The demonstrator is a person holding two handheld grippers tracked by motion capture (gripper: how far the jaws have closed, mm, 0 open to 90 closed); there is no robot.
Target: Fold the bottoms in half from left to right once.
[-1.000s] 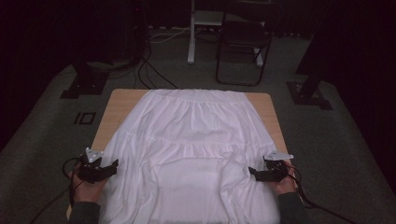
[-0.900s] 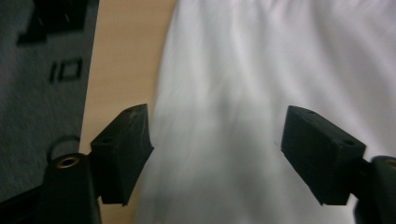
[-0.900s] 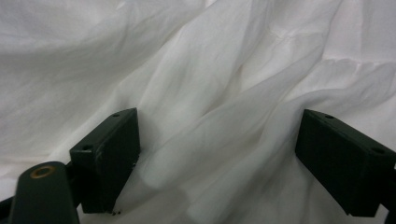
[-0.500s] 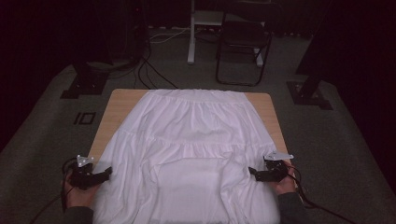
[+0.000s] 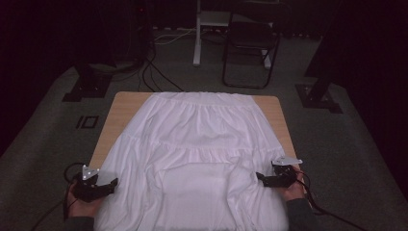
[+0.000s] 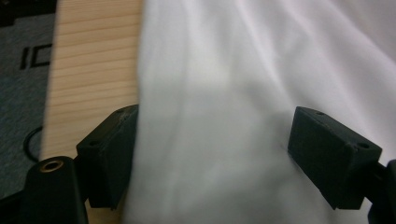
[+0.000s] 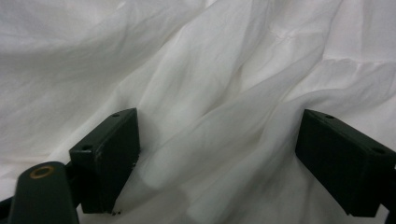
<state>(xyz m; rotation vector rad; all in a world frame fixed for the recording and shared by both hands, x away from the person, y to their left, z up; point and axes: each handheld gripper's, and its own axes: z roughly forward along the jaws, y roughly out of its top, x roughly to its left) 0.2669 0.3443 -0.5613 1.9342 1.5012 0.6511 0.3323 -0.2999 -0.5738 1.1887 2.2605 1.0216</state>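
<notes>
White skirt (image 5: 192, 144) spread over wooden table (image 5: 122, 103), centre of frame. Light, soft, limp, slippery; best pinched at hem corners, lower left and lower right. Left gripper (image 5: 108, 185) just opened wide, cloth between jaws, unpressed. Right gripper (image 5: 262, 179) wide open, holding nothing.

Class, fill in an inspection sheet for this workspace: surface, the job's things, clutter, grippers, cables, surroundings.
Surface: wooden table, mostly covered by cloth.
Job's things: white gathered garment spread flat, its near part hanging over the table's near edge.
Clutter: nothing seen.
Grippers: left gripper at the garment's left edge, jaws wide, just been opening, cloth between them unpinched; right gripper at the right edge, jaws wide.
Cables: one trails from each gripper; more on the floor beyond.
Surroundings: dark carpet, folding chair, stand bases.
</notes>
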